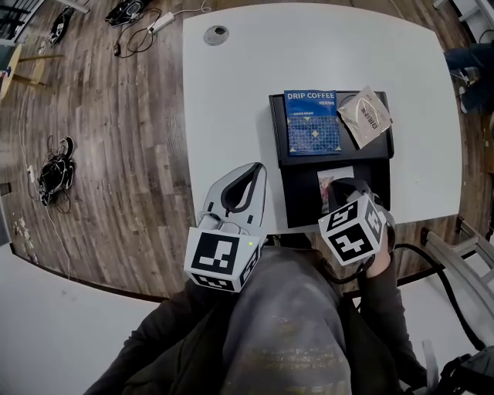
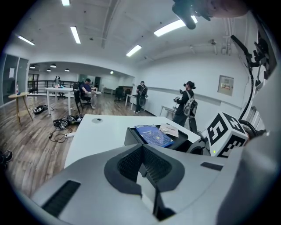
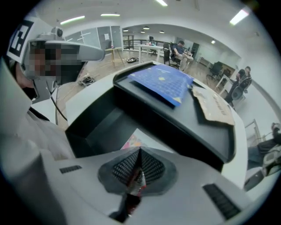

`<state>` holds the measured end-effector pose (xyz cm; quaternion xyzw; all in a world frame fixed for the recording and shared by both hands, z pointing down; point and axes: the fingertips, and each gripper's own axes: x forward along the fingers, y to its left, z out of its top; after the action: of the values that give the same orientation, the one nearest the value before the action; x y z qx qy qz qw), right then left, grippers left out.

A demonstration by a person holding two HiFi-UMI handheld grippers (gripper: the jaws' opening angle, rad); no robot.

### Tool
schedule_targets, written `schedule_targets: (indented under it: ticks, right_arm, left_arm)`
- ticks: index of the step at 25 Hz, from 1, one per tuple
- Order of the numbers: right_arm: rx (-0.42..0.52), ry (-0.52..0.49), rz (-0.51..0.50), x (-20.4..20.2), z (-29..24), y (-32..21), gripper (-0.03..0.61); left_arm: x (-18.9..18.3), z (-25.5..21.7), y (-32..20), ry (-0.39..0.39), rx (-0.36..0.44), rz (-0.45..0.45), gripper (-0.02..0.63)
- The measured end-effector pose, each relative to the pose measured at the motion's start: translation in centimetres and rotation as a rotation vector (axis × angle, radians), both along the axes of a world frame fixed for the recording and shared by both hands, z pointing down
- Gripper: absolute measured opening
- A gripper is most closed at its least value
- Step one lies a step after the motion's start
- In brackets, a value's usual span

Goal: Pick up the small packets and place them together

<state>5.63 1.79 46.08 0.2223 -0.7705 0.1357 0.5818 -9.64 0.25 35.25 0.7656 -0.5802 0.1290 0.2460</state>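
Observation:
A black two-level tray [image 1: 278,131] stands on the white table [image 1: 231,92]. On its upper level lie a blue drip-coffee packet [image 1: 312,123] [image 3: 162,83] and a brown packet [image 1: 364,116] [image 3: 215,105]. A pale pink-printed packet [image 1: 330,185] [image 3: 135,139] lies in the lower compartment. My right gripper [image 1: 345,191] [image 3: 139,151] points steeply down over that compartment, shut on a small red-and-white packet [image 3: 137,182]. Over the table's near edge, left of the tray, my left gripper [image 1: 257,167] [image 2: 141,148] is shut with nothing in it.
A round cable grommet [image 1: 216,34] sits at the table's far left. Cables and a power strip [image 1: 150,23] lie on the wooden floor to the left. Several people [image 2: 186,103] and tables stand far back in the room.

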Motion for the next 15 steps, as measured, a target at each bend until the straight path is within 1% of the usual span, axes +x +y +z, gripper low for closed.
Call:
schedule_targets:
  ticks: [3, 6, 9, 11, 15]
  right_arm:
    - [-0.007, -0.055, -0.045, -2.5, 0.0, 1.0, 0.005]
    - [0.001, -0.097, -0.031, -2.9, -0.6, 1.1, 0.005]
    - [0.007, -0.121, 0.006, -1.5, -1.9, 0.5, 0.005]
    - [0.005, -0.106, 0.03, 0.3, -2.4, 0.0, 0.005]
    - [0.042, -0.065, 0.114, 4.1, -3.3, -1.5, 0.005]
  left_arm:
    - [-0.1, -0.1, 0.1, -0.002, 0.005, -0.005, 0.003]
    - [-0.2, -0.3, 0.3, 0.0, 0.007, -0.007, 0.003]
    - [0.1, -0.1, 0.4, 0.005, 0.009, -0.004, 0.003]
    - [0.4, 0.0, 0.4, 0.009, 0.009, -0.002, 0.003]
    - [0.9, 0.2, 0.4, 0.015, 0.007, 0.01, 0.003]
